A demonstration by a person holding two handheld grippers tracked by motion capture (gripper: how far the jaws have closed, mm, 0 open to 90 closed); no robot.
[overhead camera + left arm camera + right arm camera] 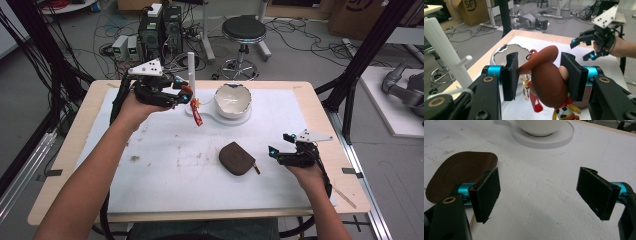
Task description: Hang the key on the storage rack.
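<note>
Cowboy keychain pinched in left tool; right tool gapes empty; box reads "SF".

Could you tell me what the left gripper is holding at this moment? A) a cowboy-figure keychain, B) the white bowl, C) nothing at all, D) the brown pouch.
A: in the left gripper view, the left gripper has its jaws closed on the brown hat of the cowboy-figure keychain, while the brown pouch lies on the table.

tongs: black frames | teal joints | grey screwed plates
</note>
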